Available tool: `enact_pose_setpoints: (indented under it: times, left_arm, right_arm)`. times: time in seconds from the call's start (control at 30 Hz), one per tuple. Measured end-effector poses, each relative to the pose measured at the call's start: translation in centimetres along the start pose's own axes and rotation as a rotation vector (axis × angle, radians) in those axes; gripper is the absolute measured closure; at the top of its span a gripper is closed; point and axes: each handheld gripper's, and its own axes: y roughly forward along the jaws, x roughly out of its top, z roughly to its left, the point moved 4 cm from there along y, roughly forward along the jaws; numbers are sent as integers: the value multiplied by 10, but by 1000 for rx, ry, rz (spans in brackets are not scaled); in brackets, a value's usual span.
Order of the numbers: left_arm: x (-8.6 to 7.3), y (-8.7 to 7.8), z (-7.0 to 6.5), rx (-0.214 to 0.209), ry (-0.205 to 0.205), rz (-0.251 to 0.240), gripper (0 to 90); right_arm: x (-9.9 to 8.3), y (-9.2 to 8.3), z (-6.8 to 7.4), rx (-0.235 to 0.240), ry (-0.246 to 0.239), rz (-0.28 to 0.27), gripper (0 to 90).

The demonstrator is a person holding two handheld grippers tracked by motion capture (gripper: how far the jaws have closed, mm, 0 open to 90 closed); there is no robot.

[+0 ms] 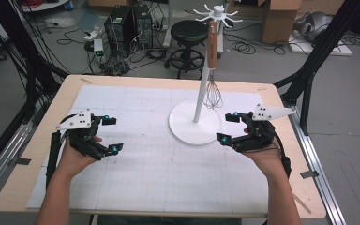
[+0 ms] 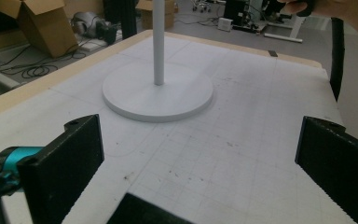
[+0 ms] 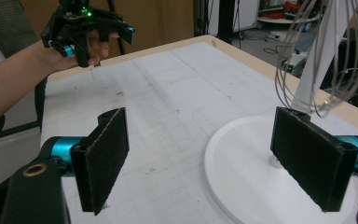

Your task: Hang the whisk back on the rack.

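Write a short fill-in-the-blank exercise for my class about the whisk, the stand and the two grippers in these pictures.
1. The whisk hangs from the top of the white ____.
2. The whisk's handle is made of ____.
3. The stand's round base rests on the ____.
4. The jaws of the left gripper and right gripper both stand ____, with nothing between them.

Missing words: stand; wood; table; open

A lab: computer towers [image 1: 129, 23] and cables [image 1: 75, 35] on the floor at eleven o'clock, cardboard boxes [image 1: 281, 18] at one.
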Motion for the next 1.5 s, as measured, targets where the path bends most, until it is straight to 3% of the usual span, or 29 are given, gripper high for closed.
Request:
enact_pose_setpoints:
  times: [0.5,0.63,1.5]
  left_arm:
    - [-2,1,0,-9,-2,2,16]
    - [-2,2,0,-11,-3,0,16]
    - [-4,5,2,-11,-11,10,16]
  right_arm:
    - [-42,4,-1,-35,43,-2,158]
    - [-48,5,-6,-64,49,23,154]
    - [-55,2,-12,-73,69,28,117]
